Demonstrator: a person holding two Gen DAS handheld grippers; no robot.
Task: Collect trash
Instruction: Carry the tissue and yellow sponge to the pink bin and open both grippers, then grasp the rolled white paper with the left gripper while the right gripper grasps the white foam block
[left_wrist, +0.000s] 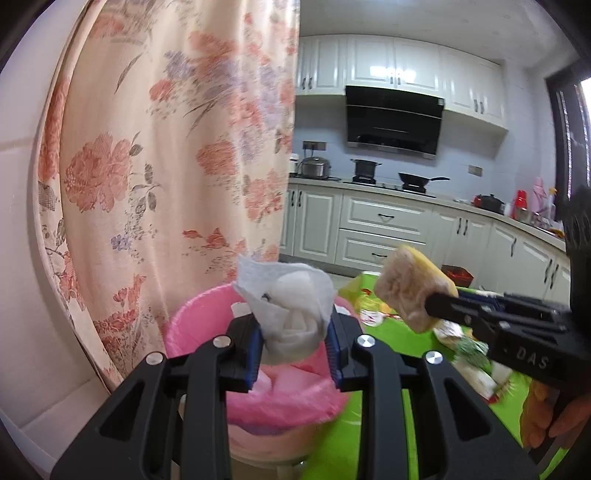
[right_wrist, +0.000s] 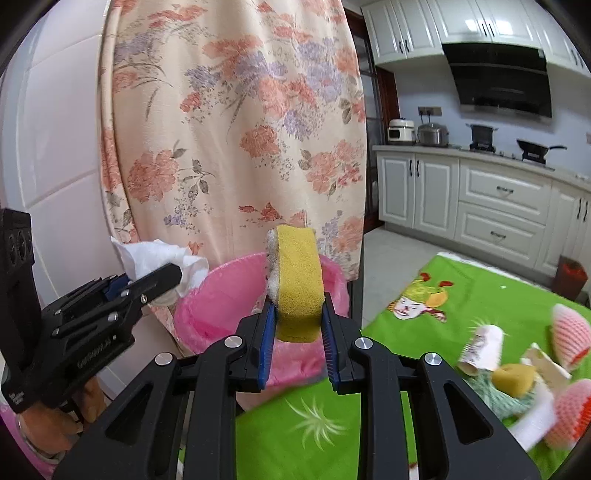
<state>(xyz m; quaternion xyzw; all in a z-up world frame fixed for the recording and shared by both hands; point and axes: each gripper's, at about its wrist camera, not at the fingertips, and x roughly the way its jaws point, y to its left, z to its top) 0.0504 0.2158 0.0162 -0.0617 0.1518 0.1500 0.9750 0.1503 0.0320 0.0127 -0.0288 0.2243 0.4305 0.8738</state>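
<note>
My left gripper (left_wrist: 294, 345) is shut on a crumpled white tissue (left_wrist: 291, 310) and holds it over the pink-lined trash bin (left_wrist: 192, 328). My right gripper (right_wrist: 298, 334) is shut on a yellow sponge (right_wrist: 297, 284) with a white scouring side, above the bin's rim (right_wrist: 221, 291). In the left wrist view the right gripper (left_wrist: 432, 306) holds the sponge (left_wrist: 410, 284) to the right of the bin. In the right wrist view the left gripper (right_wrist: 173, 275) holds the tissue (right_wrist: 155, 258) at the bin's left edge.
A green tablecloth (right_wrist: 369, 369) holds more trash at the right: a paper cup (right_wrist: 484, 347), another yellow sponge (right_wrist: 513, 376), foam fruit nets (right_wrist: 570, 332). A floral curtain (right_wrist: 229, 129) hangs right behind the bin. Kitchen cabinets (right_wrist: 480, 195) stand far back.
</note>
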